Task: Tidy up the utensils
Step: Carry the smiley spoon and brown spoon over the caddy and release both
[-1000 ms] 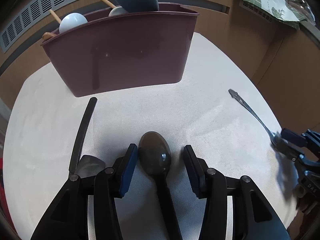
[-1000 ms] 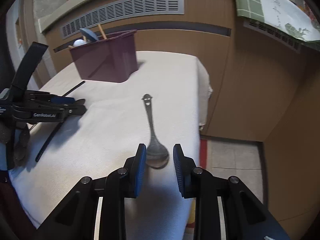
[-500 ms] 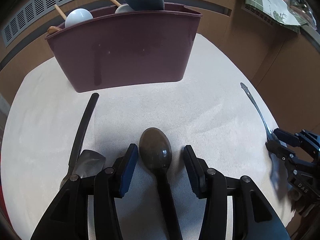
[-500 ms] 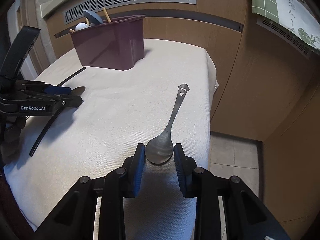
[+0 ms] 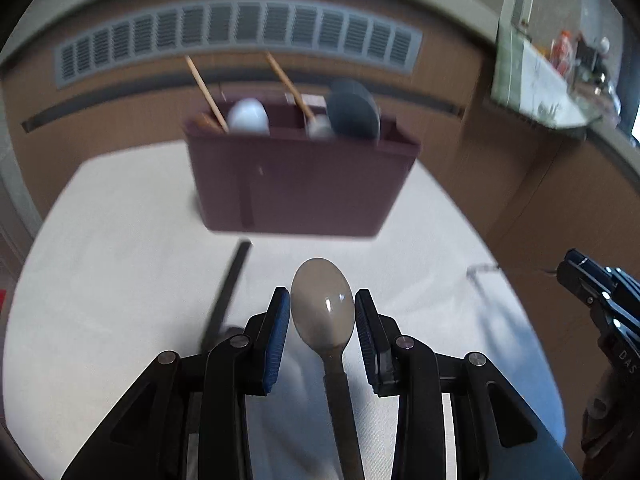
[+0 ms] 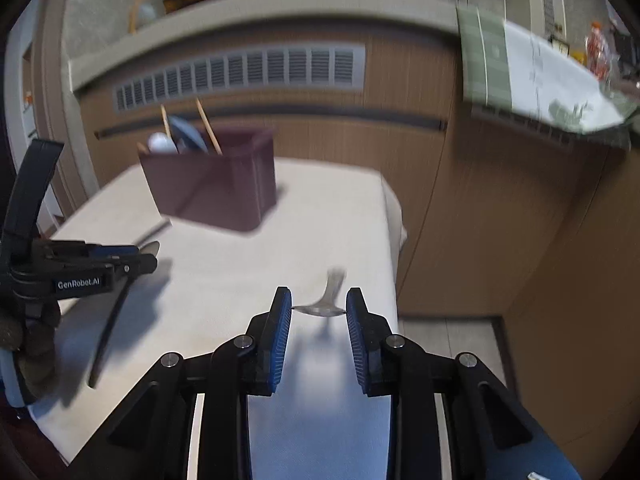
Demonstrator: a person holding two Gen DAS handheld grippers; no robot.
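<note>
My left gripper (image 5: 322, 312) is shut on a dark brown spoon (image 5: 322, 308), bowl forward, lifted above the white table (image 5: 120, 240). My right gripper (image 6: 319, 312) is shut on the bowl of a metal spoon (image 6: 326, 306), raised off the table near its right edge, handle pointing away. A maroon utensil caddy (image 5: 300, 184) stands at the back of the table and holds wooden-handled utensils, a white ladle and a grey spatula. It also shows in the right wrist view (image 6: 216, 184). A black-handled utensil (image 5: 226, 296) lies on the table left of my left gripper.
A wooden counter front with a vent grille (image 5: 240, 36) runs behind the table. The table's right edge drops to a tiled floor (image 6: 448, 336). A green and white cloth (image 6: 520, 76) hangs over the counter at the right.
Both grippers have closed on their spoons and lifted them off the table. Both views have tilted up and are blurred by motion.
</note>
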